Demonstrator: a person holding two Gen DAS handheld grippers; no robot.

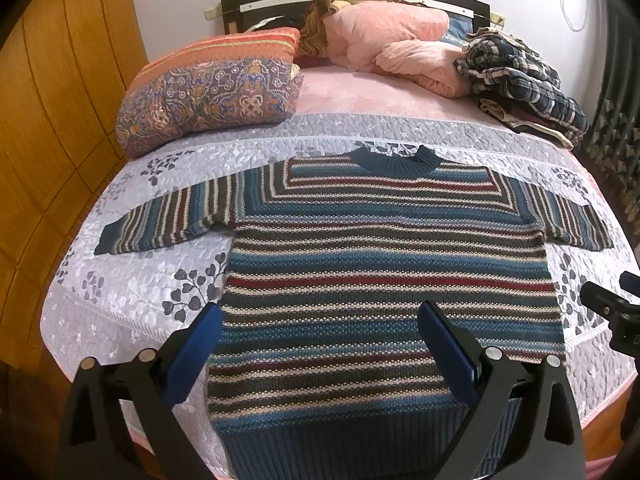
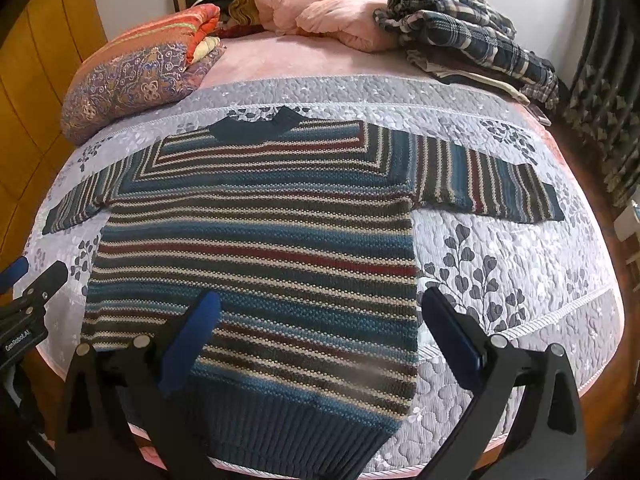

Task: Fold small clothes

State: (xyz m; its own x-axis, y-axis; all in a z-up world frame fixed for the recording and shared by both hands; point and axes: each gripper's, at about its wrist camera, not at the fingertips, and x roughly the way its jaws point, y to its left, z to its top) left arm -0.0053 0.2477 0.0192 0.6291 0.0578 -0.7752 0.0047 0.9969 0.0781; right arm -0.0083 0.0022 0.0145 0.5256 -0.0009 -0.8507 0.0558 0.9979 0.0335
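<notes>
Here, one striped knitted sweater (image 1: 384, 280) lies flat on the grey leaf-patterned quilted bed (image 1: 120, 304); two hand-held grippers, left (image 1: 320, 344) and right (image 2: 320, 336), gape wide, empty.

Stripes on grey leaf print
Sweater (image 1: 384, 280) striped teal, red, cream; quilt (image 1: 132, 300) pale grey with dark leaves; pillow (image 1: 384, 28) at top pink.

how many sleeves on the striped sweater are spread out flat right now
2: left sleeve stretched toward the wooden wardrobe side, right sleeve stretched toward the curtain side.
</notes>
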